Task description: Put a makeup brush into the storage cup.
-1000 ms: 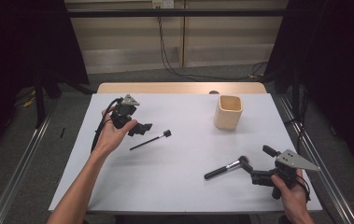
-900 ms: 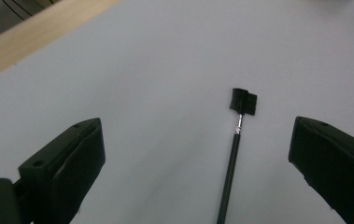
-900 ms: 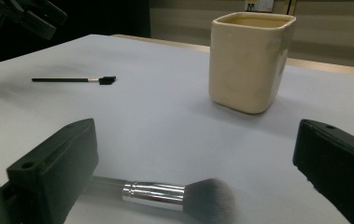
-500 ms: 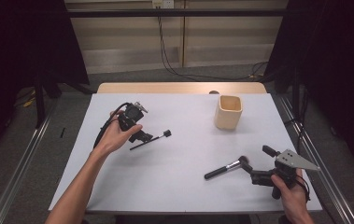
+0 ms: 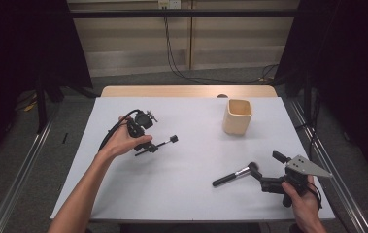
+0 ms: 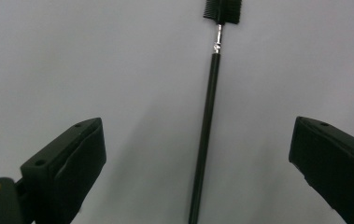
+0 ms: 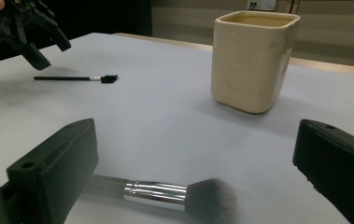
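The thin black brush with a small comb-like head (image 5: 161, 143) lies flat on the white table (image 5: 186, 194), in the left half, nearer the far edge than the near edge. The person's left hand (image 5: 121, 141) reaches in from the near edge with the arm stretched forward, and it tips the left gripper (image 5: 147, 146) down over the brush's handle end. In the left gripper view the two black jaws stand wide apart with the handle (image 6: 205, 140) running up between them, and they hold nothing. I cannot tell if they touch it.

The fat black makeup brush with a silver band and soft grey bristles (image 5: 235, 173) lies near the near right corner. The right hand (image 5: 300, 196) rests by the near edge, and the right gripper (image 5: 264, 179) sits just beside the bristles, jaws spread wide and holding nothing.

A cream square cup (image 5: 237, 116) stands upright toward the far right, well apart from both brushes.
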The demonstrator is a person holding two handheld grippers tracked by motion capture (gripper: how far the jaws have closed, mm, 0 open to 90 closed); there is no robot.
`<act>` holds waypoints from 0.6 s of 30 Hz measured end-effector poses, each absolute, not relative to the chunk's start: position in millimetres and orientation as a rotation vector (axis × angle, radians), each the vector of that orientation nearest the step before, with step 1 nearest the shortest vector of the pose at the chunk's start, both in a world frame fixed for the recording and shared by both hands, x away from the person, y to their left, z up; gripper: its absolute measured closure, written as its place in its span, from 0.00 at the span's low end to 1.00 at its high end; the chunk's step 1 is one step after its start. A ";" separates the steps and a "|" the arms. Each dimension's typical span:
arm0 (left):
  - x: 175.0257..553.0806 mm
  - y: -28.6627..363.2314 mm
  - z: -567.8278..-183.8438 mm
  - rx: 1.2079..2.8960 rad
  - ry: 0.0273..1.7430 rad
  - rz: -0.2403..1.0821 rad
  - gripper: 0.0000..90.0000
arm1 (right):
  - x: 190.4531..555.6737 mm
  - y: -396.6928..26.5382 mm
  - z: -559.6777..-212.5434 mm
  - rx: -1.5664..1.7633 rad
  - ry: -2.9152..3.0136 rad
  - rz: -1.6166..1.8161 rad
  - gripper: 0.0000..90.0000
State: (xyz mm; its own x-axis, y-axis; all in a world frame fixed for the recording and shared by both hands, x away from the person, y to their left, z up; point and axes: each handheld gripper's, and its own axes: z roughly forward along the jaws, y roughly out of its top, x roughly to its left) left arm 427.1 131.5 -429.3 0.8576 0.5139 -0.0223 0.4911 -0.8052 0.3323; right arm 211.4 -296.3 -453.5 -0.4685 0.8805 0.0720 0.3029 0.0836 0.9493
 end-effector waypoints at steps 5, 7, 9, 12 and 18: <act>429.3 130.4 -436.4 2.750 0.746 0.082 0.05 | 210.9 -297.1 -453.4 1.170 1.824 1.393 0.00; 428.8 129.7 -437.6 2.762 0.737 0.079 0.04 | 210.8 -297.2 -453.4 1.168 1.825 1.393 0.00; 427.7 128.4 -439.3 2.772 0.731 0.063 0.05 | 210.8 -297.3 -453.3 1.167 1.825 1.394 0.00; 426.5 127.0 -443.4 2.802 0.706 0.040 0.05 | 210.7 -297.3 -453.2 1.168 1.824 1.396 0.00; 428.0 124.1 -451.0 2.855 0.683 -0.010 0.07 | 211.0 -297.2 -453.4 1.170 1.825 1.394 0.00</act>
